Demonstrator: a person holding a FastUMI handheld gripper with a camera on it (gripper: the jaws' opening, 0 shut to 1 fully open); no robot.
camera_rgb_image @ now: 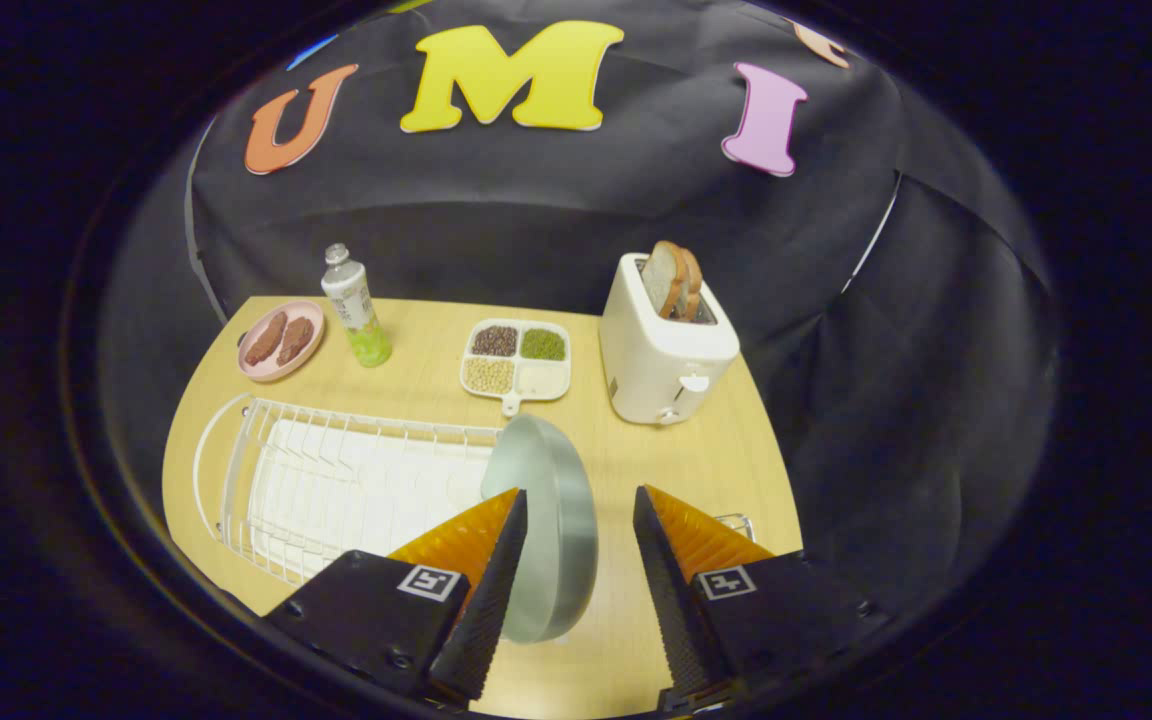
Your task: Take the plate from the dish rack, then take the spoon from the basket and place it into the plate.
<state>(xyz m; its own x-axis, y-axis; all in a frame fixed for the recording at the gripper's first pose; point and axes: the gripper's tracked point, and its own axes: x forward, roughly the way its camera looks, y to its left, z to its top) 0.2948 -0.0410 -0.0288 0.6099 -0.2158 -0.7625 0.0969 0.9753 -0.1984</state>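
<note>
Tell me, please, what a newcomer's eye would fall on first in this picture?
First, the grey plate standing on edge between the open fingers of the hand-held gripper, at the end of the white dish rack. Next, the white toaster beyond the fingers, with bread slices sticking up. A four-part tray of beans sits beside it.

One wooden table (pixel 636 470) holds one white wire dish rack (pixel 336 480), one grey plate (pixel 551 530) standing on edge, and one white toaster (pixel 661 365) with two slices of bread (pixel 674 278) in its slots. At the upper left sits one pink dish (pixel 281 342) carrying two brown sausages (pixel 278 338), beside one bottle (pixel 356 305). One divided tray (pixel 516 360) has four compartments of grains. One gripper (pixel 576 510) shows two fingers, spread apart, the plate standing between them against the left one.
</note>
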